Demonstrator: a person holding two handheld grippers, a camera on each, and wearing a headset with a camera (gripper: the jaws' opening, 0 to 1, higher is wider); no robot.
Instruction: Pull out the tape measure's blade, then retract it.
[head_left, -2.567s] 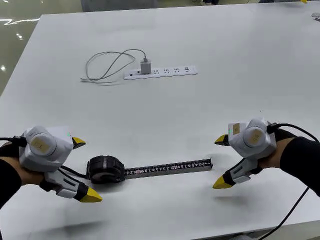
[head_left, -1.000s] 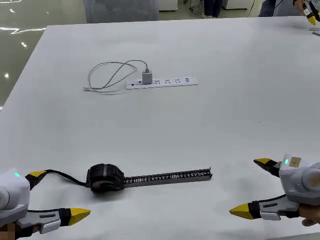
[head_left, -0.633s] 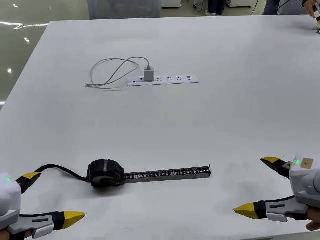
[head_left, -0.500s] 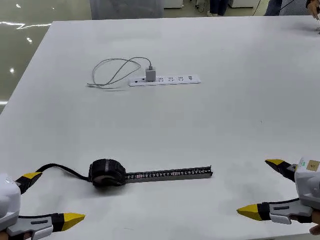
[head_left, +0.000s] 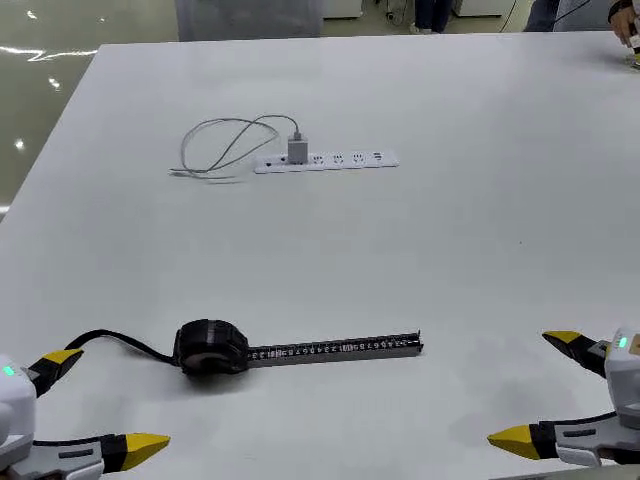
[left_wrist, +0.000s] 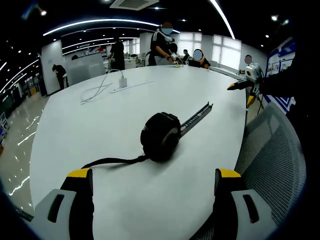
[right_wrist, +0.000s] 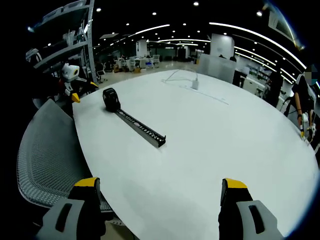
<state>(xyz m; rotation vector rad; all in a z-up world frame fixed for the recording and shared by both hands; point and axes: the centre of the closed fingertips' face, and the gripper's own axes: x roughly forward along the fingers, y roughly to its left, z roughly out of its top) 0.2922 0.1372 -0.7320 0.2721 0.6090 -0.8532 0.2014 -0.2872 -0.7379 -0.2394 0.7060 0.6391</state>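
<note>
Left gripper (head_left: 105, 400) is seen at the lower left corner of the head view and right gripper (head_left: 535, 388) at the lower right corner. Both are released, with jaws spread wide and nothing grasped.

Between them, low in the frame and left of centre, the tape measure (head_left: 211, 347) is laid on the white counter (head_left: 450, 230), apart from both grippers. Its blade (head_left: 335, 348) is drawn out flat toward the right, and bare counter is seen between its hooked end and the right gripper. A black strap (head_left: 110, 340) is trailed from the case toward the left gripper's upper jaw; whether they touch cannot be told.

Well apart, in the upper part of the frame left of centre, a white power strip (head_left: 325, 160) is laid, with a charger (head_left: 297, 151) plugged into it and a white cable (head_left: 220, 140) looped to its left. A grey mesh chair (right_wrist: 45, 160) is seen at the left of the right gripper view, off the counter's edge. People (left_wrist: 162, 47) are seen at the counter's far side in the left gripper view.
</note>
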